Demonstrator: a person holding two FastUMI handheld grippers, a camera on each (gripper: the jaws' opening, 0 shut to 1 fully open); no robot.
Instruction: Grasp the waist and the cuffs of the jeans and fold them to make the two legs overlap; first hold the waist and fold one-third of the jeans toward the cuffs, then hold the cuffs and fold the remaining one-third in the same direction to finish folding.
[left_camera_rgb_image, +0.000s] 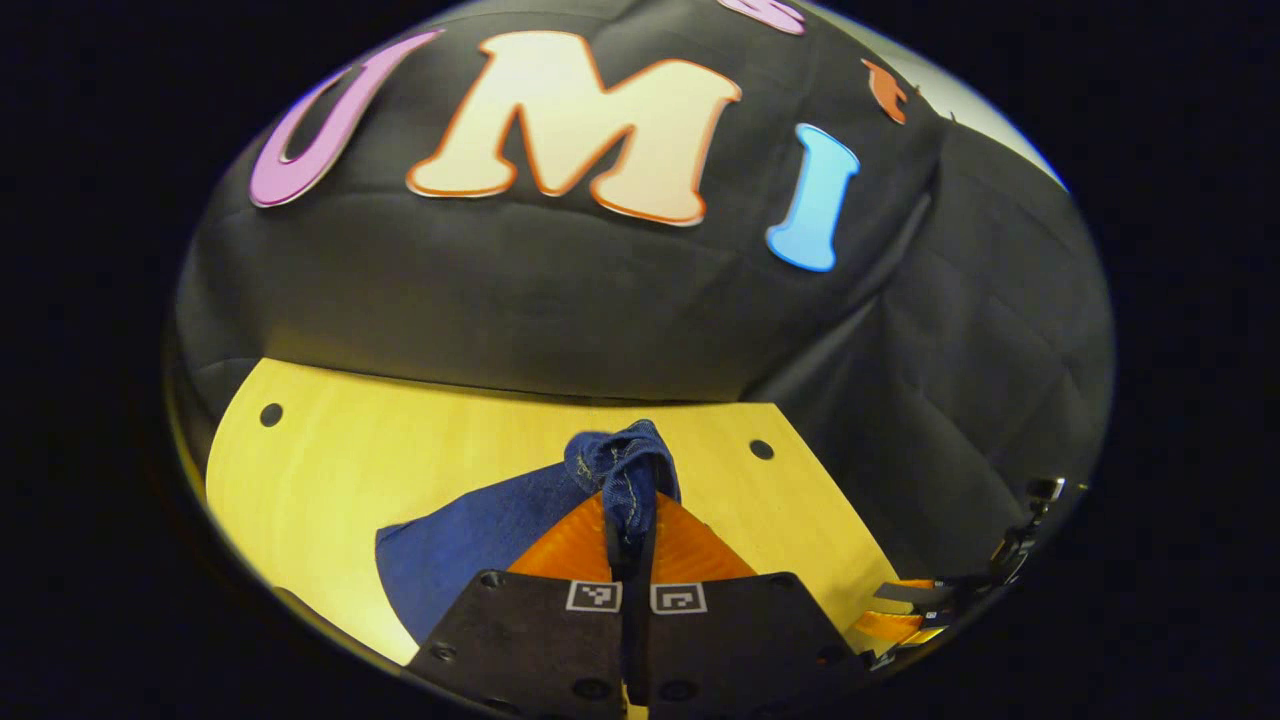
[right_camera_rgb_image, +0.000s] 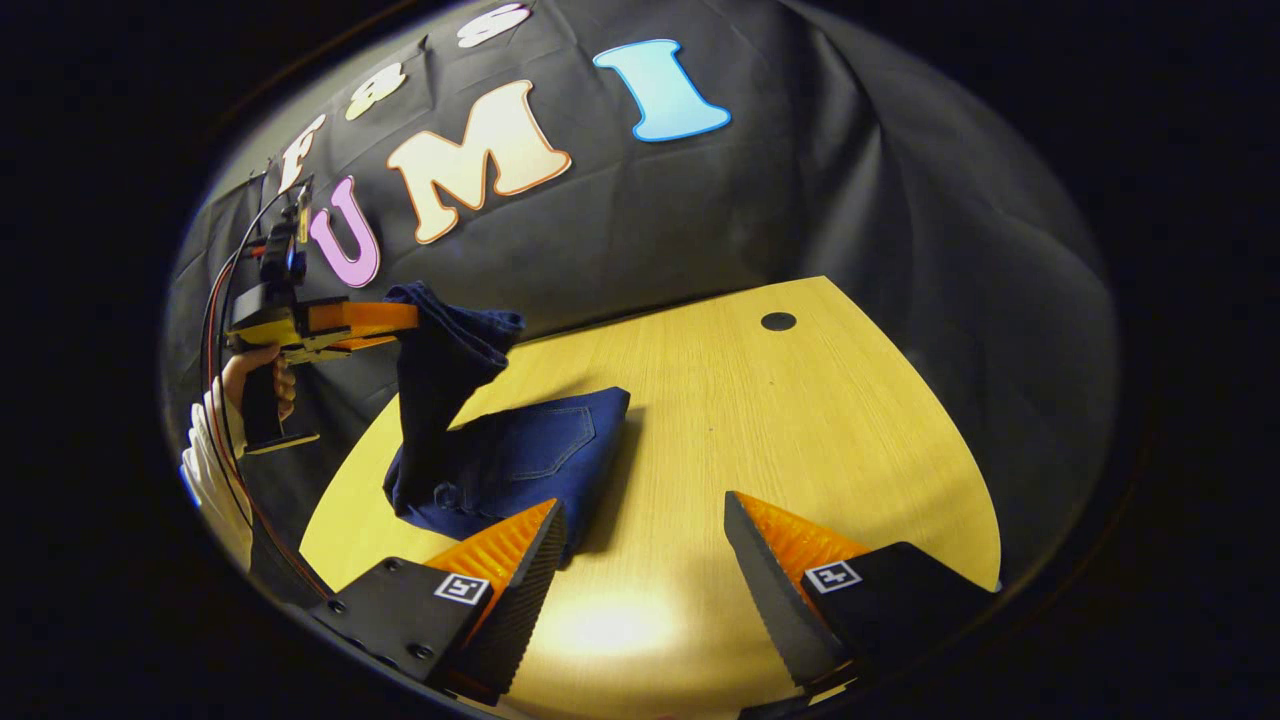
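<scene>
- Two grippers: the left gripper (left_camera_rgb_image: 632, 520) is clamped on a bunched fold of the one pair of jeans (right_camera_rgb_image: 520, 460); the right gripper (right_camera_rgb_image: 640, 560) hangs with fingers spread, gripping nothing.
- The jeans lie at the table's (right_camera_rgb_image: 800, 420) left part, one end lifted above it.
- Which end is lifted is hard to tell.
- Bare tabletop lies right of the jeans, up to the edge.

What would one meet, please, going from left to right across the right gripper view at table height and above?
Person's hand → left gripper shut on a bunch of the jeans → bare wooden table → hole in the tabletop.
</scene>
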